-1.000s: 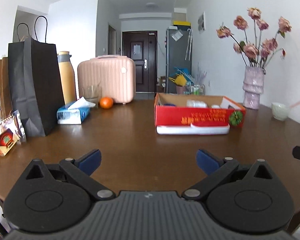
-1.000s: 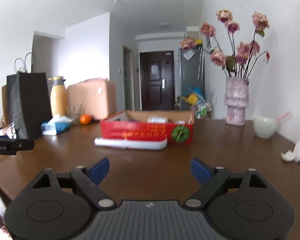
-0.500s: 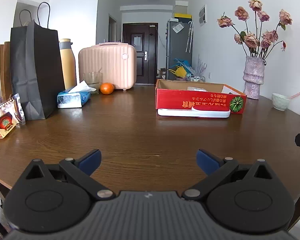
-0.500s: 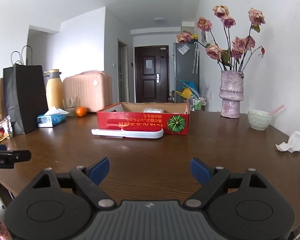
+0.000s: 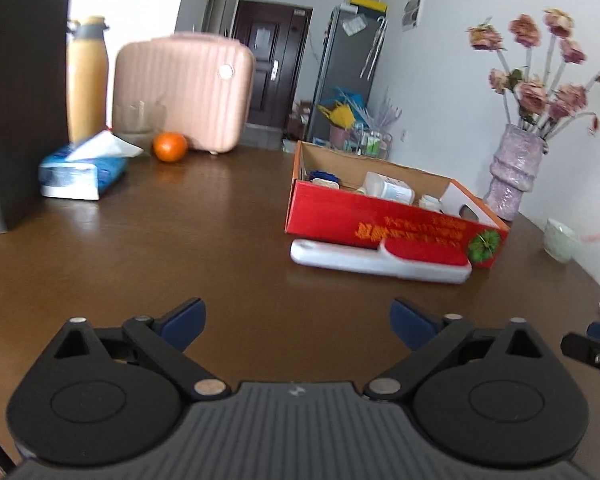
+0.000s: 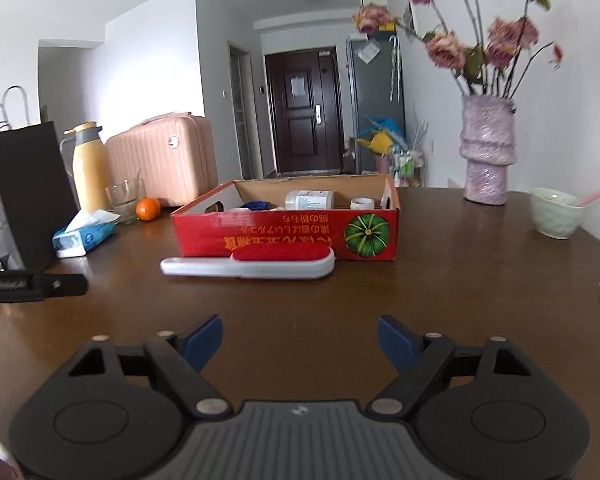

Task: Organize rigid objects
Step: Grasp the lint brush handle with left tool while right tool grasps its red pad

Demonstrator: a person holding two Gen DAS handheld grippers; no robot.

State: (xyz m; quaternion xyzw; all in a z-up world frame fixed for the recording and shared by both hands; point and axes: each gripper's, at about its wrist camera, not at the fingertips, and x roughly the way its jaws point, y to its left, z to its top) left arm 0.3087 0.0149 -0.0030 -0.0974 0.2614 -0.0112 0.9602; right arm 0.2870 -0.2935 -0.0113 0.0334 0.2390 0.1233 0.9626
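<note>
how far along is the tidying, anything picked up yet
Looks partly done: the red box already holds a white bottle, a tape roll and some blue items. Nothing is in hand: the left gripper and right gripper are both open and empty above the table. Apparently left: the white and red lint brush lying on the table right in front of the box.
</note>
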